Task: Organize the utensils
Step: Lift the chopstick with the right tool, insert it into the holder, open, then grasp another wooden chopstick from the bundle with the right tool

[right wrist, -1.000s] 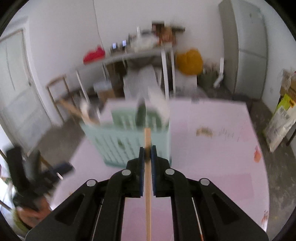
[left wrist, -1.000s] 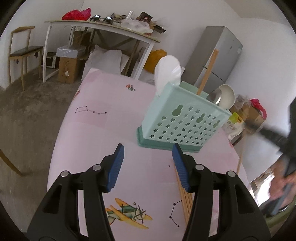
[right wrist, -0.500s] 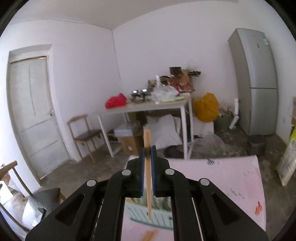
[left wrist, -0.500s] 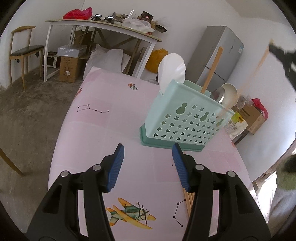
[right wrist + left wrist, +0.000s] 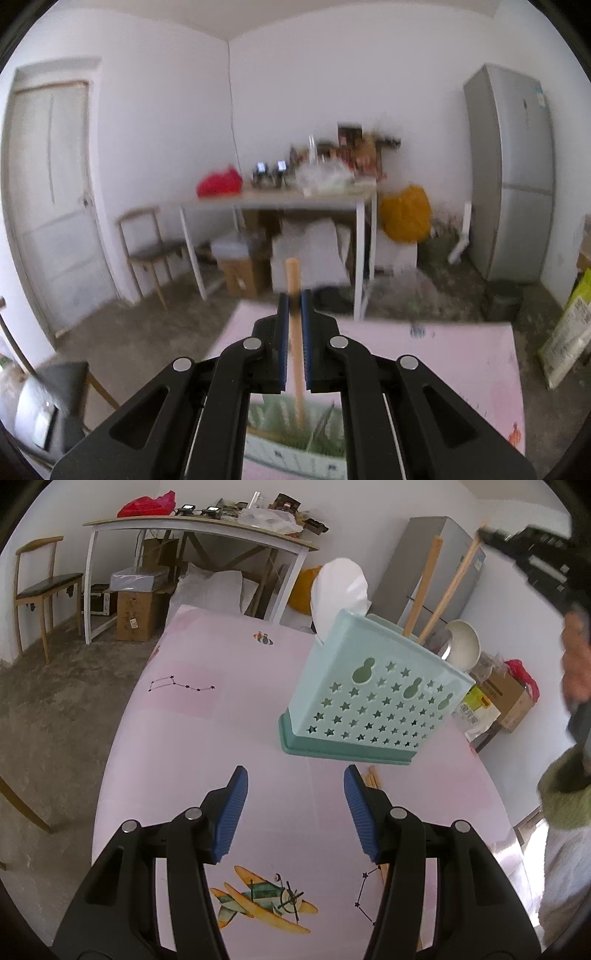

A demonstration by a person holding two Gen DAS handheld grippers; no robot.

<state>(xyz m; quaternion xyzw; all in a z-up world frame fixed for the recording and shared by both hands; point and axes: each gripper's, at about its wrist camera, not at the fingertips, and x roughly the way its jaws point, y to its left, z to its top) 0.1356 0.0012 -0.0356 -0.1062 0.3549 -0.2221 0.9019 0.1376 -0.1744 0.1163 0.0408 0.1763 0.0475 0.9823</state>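
Left wrist view. The left gripper (image 5: 295, 805) hovers low over the pink desk (image 5: 177, 738), its blue fingers (image 5: 232, 812) spread wide with nothing between them. Just ahead and to the right stands the mint-green utensil caddy (image 5: 373, 698), its star-perforated wall facing the camera and its darker base resting on the desk. A white spatula head (image 5: 340, 587) rises from its left compartment; a wooden handle (image 5: 421, 594) and a white spoon (image 5: 463, 642) beside a metal one rise further right. A wooden chopstick (image 5: 448, 594) stands steeply, long axis leaning up and to the right, lower end inside the caddy's rim, upper end meeting the blurred right gripper (image 5: 524, 554) at the top right edge. More loose chopsticks (image 5: 371, 775) lie flat on the desk beside the right finger, running toward the caddy's base.

Right wrist view. The right gripper (image 5: 294, 325) is closed on the same chopstick (image 5: 295, 332), pinched between its fingers (image 5: 282, 343). The stick's long axis runs along the gripper's midline: the blunt top protrudes above the fingertips, and the lower end points down into the caddy (image 5: 295, 439), which is blurred below. The pink desk (image 5: 443, 350) extends beyond.
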